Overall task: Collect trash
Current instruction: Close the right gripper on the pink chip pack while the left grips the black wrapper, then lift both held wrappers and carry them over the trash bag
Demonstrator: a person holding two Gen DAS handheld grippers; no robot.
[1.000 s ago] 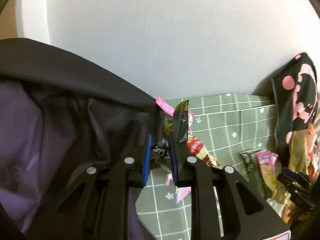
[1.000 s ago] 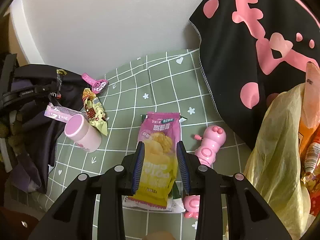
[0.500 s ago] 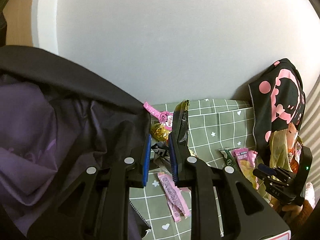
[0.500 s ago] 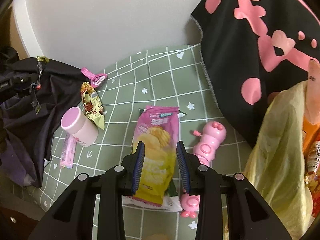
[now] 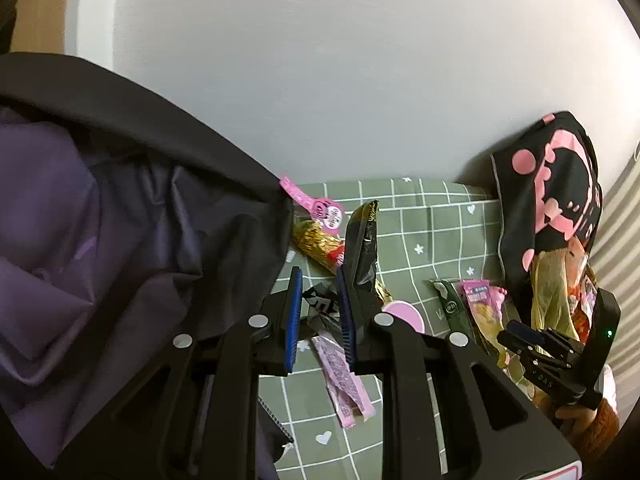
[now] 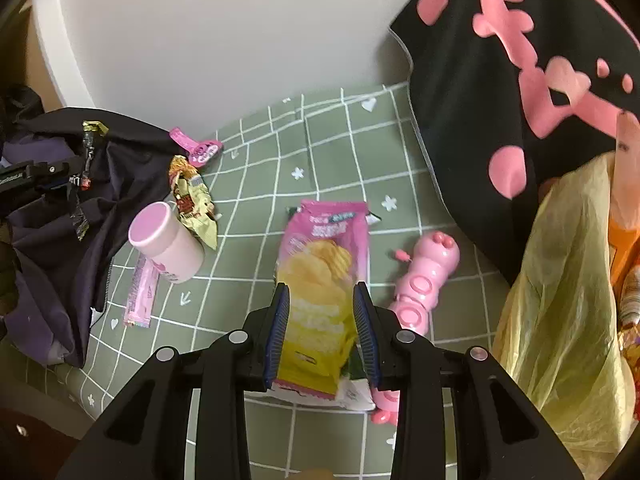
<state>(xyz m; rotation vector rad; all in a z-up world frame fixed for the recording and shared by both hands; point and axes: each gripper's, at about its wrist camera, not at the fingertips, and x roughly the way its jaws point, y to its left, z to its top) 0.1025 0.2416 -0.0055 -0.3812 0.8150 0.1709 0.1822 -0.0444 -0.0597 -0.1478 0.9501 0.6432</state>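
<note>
My left gripper (image 5: 318, 284) carries a black wrapper (image 5: 362, 248) that stands up along its right finger, lifted above the green checked cloth (image 5: 436, 240); part of it shows between the jaws. My right gripper (image 6: 322, 312) is open, its fingers either side of a pink and yellow chip packet (image 6: 320, 276) lying flat on the cloth; the packet also shows in the left wrist view (image 5: 482, 304). A gold wrapper (image 6: 192, 200), a pink stick sachet (image 6: 140, 296) and a pink tag (image 6: 198, 150) lie on the cloth. A yellow plastic bag (image 6: 560, 320) with trash is at the right.
A dark purple garment (image 5: 100, 240) covers the left. A pink cup (image 6: 166, 244) lies on its side beside the gold wrapper. A pink caterpillar toy (image 6: 424, 280) lies right of the chip packet. A black cloth with pink print (image 6: 520, 60) hangs at the back right.
My left gripper has risen and pulled back with the black wrapper, so more of the cloth shows. My right gripper has lifted slightly; the chip packet has not moved.
</note>
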